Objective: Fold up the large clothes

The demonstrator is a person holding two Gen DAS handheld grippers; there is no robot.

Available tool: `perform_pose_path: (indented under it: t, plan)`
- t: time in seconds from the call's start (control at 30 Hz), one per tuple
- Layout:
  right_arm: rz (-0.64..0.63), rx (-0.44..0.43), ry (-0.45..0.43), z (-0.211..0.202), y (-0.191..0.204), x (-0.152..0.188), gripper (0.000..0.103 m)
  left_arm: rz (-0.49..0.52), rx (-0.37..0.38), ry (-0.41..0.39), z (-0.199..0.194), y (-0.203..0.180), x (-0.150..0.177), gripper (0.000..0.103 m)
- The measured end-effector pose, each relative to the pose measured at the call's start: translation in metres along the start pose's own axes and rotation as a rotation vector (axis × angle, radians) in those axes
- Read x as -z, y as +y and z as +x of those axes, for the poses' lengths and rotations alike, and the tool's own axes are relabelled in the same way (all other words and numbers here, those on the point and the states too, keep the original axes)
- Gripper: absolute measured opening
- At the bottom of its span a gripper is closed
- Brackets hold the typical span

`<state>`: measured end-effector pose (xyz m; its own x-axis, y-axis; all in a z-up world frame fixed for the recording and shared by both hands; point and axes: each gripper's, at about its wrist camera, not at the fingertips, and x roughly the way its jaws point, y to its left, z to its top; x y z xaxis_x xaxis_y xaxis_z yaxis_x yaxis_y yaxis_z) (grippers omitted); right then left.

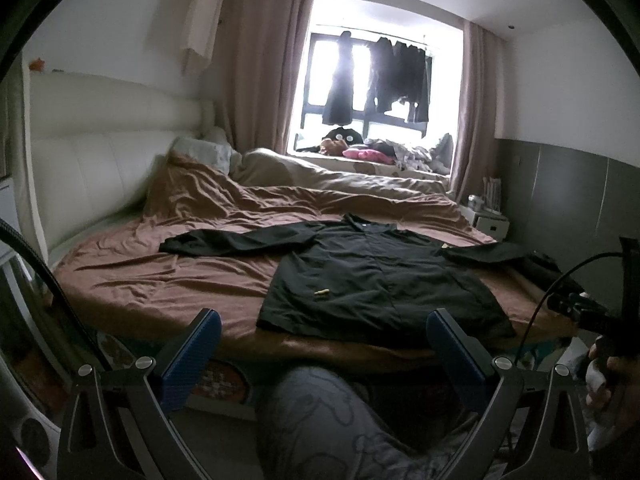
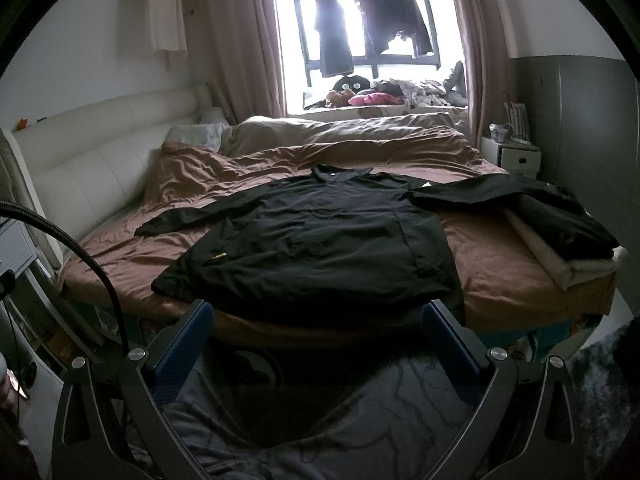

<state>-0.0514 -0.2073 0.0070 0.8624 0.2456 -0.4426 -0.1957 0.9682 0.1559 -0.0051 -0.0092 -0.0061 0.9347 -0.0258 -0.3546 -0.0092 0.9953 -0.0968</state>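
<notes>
Shirt [image 2: 312, 240] flat on bed [image 2: 500, 276], folded pile [image 2: 568, 236] right, window [image 2: 368, 32] behind.

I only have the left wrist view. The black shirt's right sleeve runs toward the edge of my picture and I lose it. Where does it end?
Observer: In the right wrist view the sleeve lies flat and reaches a folded stack at the bed's right edge.
Operator: What is in that stack?
Observer: A dark folded garment on top of cream folded cloth.
Operator: Is the right gripper holding anything?
Observer: No. The right gripper is open and short of the black shirt, its hem just beyond the fingertips.
Operator: And the shirt's right hem corner?
Observer: It lies flat near the bed's front edge, by the right blue finger.
</notes>
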Motion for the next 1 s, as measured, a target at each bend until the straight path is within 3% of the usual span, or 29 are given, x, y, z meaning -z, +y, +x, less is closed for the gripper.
perform_pose_path:
  t: [1.0]
  plan:
    - [-0.002, 0.003, -0.006, 0.0007, 0.0004, 0.001, 0.103, -0.01, 0.002, -0.008, -0.0004, 0.0003, -0.0007, 0.103]
